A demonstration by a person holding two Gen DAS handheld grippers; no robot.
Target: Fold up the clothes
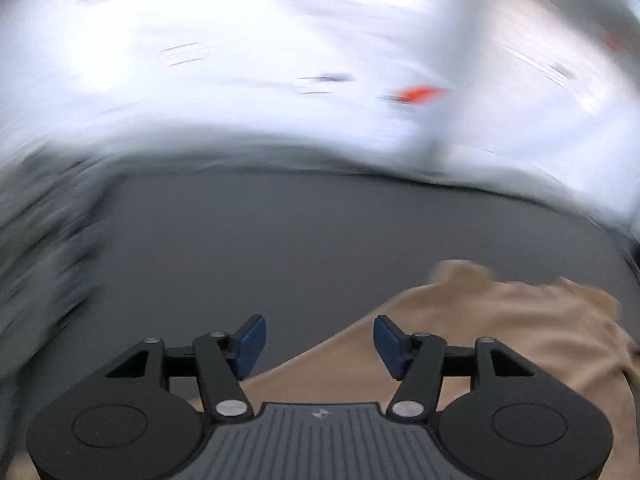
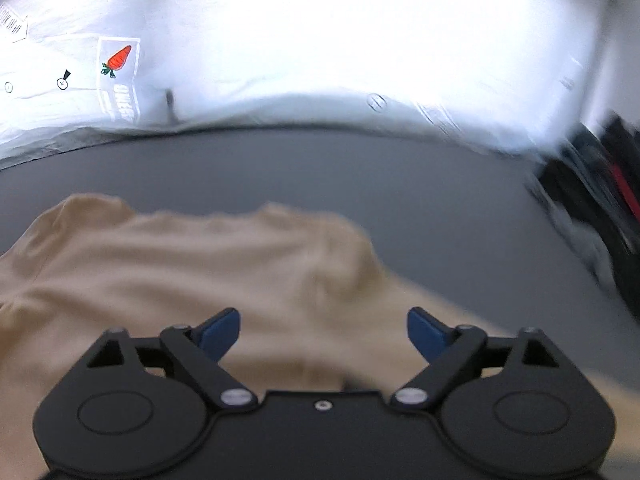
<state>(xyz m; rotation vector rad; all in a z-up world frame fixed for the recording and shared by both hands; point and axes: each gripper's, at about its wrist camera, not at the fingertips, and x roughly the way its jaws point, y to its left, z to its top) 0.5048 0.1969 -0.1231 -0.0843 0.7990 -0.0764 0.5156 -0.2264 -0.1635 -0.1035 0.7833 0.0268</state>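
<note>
dark grey desk (image 2: 420,184) carries everything. nearest, the left tongs (image 1: 320,346) and right tongs (image 2: 323,334) both gape wide with nothing between their blue pads, poised over a tan shirt (image 2: 192,264) lying rumpled on the desk. beyond it, bare desk, then a white sheet (image 2: 320,40) printed with a red carrot (image 2: 119,59).

Plenty of bare dark table (image 2: 400,184) ahead of both tongs; only the rumpled tan garment (image 2: 208,256) and the white printed sheet (image 2: 320,40) beyond block anything.
</note>
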